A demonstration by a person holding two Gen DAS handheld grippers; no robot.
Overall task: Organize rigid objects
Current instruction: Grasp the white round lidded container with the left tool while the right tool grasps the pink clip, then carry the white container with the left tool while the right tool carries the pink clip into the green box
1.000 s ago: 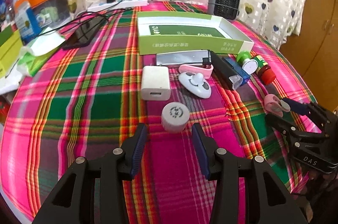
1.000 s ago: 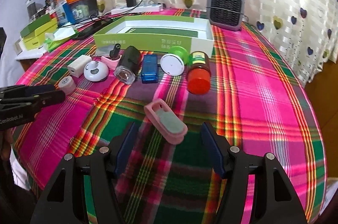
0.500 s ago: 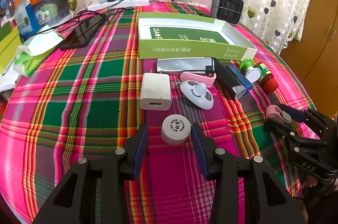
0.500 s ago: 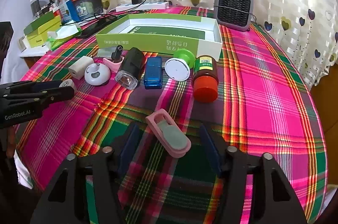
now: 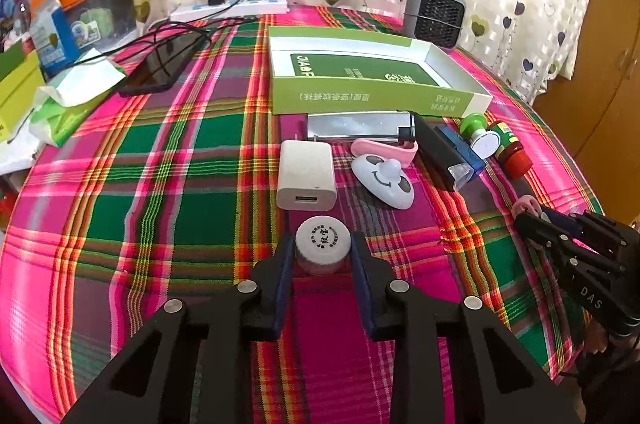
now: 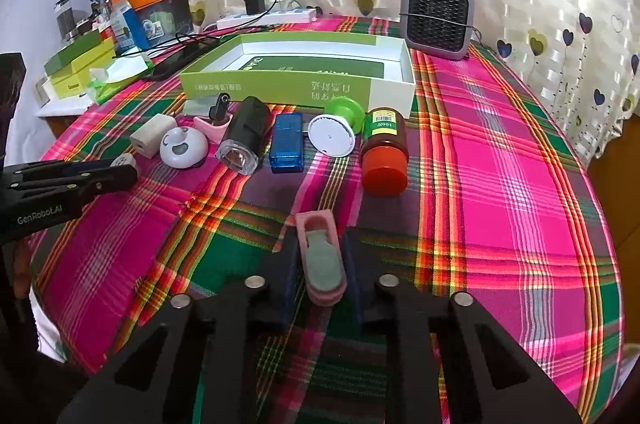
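My left gripper (image 5: pixel 322 248) is shut on a small round white jar (image 5: pixel 322 242) on the plaid cloth. My right gripper (image 6: pixel 320 252) is shut on a pink clip case with a grey-green pad (image 6: pixel 323 262). Beyond lie a white charger (image 5: pixel 306 174), a smiley white gadget (image 5: pixel 384 180), a black torch (image 6: pixel 244 134), a blue box (image 6: pixel 286 142), a white-and-green disc (image 6: pixel 334 132) and a red-capped bottle (image 6: pixel 383 150). An open green box (image 5: pixel 372 76) stands behind them, empty.
A grey mini heater (image 6: pixel 438 16) stands at the back right. A phone with cables (image 5: pixel 160 64), a power strip (image 5: pixel 236 8) and tissue packs (image 5: pixel 68 96) lie at the back left. The table edge curves along the right.
Both grippers have moved forward and closed: the left around the round jar, the right around the pink clip case, which has turned to lie along the fingers.
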